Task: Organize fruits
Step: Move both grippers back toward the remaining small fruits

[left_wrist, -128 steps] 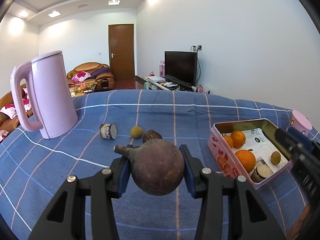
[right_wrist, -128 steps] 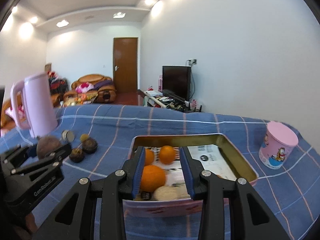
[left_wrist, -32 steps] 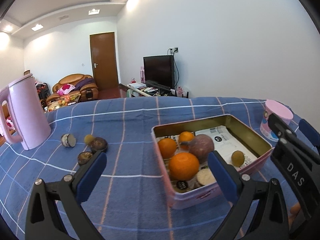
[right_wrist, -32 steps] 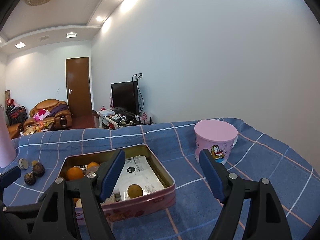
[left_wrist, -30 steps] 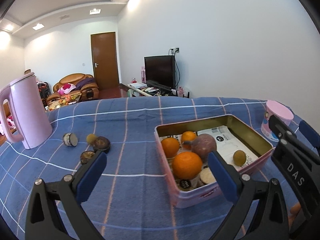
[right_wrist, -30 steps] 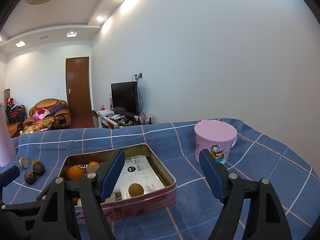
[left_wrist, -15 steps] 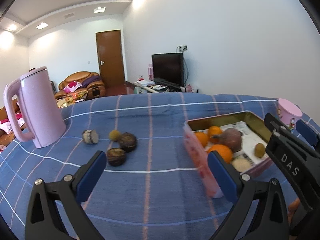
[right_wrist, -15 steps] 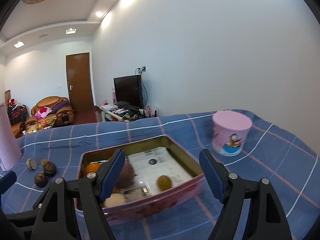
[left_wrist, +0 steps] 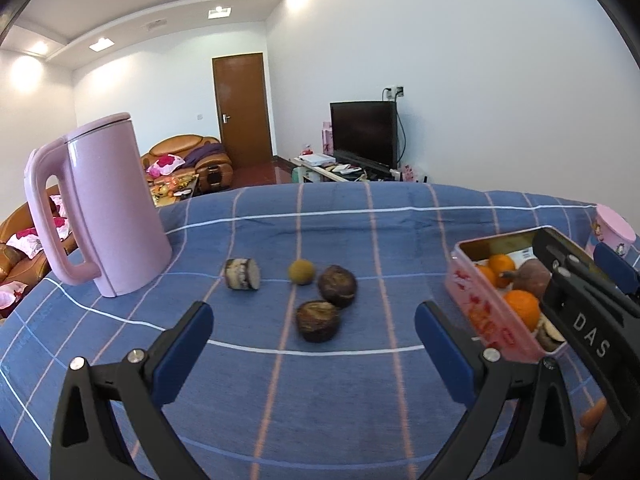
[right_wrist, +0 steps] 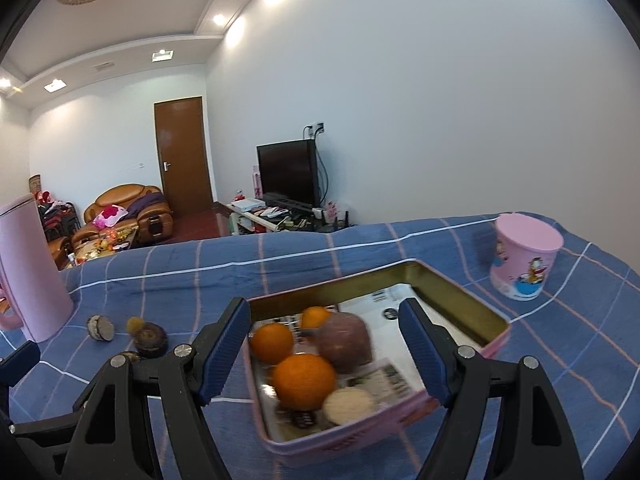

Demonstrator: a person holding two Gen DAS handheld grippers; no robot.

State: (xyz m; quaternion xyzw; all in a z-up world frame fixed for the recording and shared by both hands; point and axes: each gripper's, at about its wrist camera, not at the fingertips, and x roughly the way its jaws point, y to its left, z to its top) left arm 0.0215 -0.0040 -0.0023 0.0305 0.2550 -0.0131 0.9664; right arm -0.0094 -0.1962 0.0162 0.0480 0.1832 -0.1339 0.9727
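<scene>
**Left tool swings back to the loose fruit**

The left tool (left_wrist: 314,344) stands wide open and empty, its pads framing a dark round fruit (left_wrist: 318,320) at centre frame. A second dark fruit (left_wrist: 337,286), a small yellow one (left_wrist: 301,271) and a cut piece (left_wrist: 242,274) lie just beyond on the tabletop (left_wrist: 340,400), with the kettle (left_wrist: 108,208) at left. The right tool (right_wrist: 324,354) is also open and holds nothing, over the near end of the tin (right_wrist: 496,322).

A few seconds ago the left tool gripped the purple fruit (right_wrist: 346,342); it now lies in the tin beside the oranges (right_wrist: 304,380). A second ago the tin filled the left view; now it sits at the right edge. Judging by this, four pieces remain to move, the nearest dark fruit probably first.
</scene>
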